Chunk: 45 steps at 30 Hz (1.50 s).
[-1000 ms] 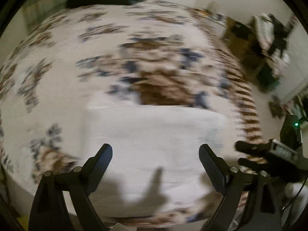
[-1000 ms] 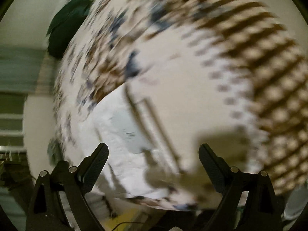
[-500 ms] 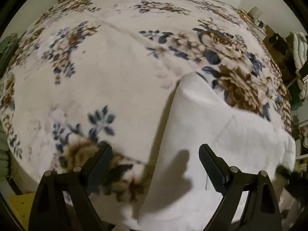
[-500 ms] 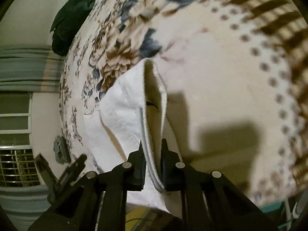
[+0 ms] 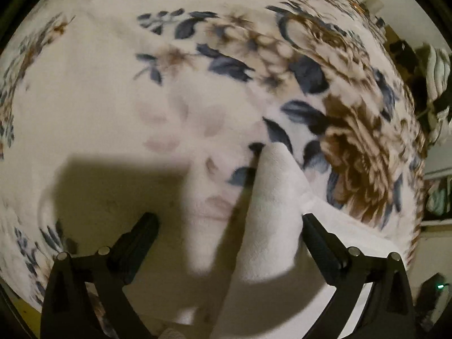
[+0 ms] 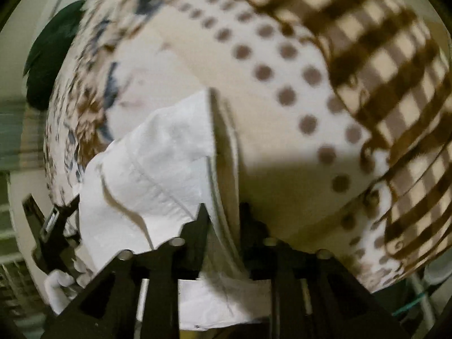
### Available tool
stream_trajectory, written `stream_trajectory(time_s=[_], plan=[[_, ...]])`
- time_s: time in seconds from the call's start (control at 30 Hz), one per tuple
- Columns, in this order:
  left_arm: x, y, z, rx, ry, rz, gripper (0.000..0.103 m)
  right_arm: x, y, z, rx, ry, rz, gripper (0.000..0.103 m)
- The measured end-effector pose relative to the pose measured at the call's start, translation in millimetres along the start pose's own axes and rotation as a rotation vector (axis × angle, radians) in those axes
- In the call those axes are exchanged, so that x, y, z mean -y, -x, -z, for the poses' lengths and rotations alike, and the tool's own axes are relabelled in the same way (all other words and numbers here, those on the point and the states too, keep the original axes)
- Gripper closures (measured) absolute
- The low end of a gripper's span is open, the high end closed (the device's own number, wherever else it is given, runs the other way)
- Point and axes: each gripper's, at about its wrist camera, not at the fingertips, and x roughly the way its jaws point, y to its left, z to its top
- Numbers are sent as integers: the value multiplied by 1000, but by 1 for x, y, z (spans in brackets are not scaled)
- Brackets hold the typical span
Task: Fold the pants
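Pants (image 6: 158,169), white and soft, lie on the bed's flowery blanket (image 5: 113,84), near its edge. One part is lifted up. The right gripper (image 6: 223,214) is closed tight on a folded edge of the pants, and the cloth hangs down between its fingers. The left gripper (image 5: 228,234) is wide open. A peak of the white cloth sits between its two fingers, but they do not pinch it. Both pictures are blurry.
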Motion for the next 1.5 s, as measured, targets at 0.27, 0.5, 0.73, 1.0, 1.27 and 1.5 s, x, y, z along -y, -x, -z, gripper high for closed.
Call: stream_trajectory(time_s=[0.27,0.5,0.73,1.0,1.27,1.5], plan=[[-5,62,41,77,-29,4,0,22,41,20,-41,-30,-91,28],[-16,28,111,-18,-77,-79,0,57,-5,56,-136,-214,-155,52],[-27,41,103,-42,-48,-58,0,13,1,51,-154,-34,33,69],[-5,65,31,84,-64,-30,0,-29,42,13,-77,87,5,32],[19,43,9,73,-147,-68,0,-22,12,-42,4,23,-109,32],[10,39,11,70,-109,-63,0,-44,36,-31,175,131,-156,90]])
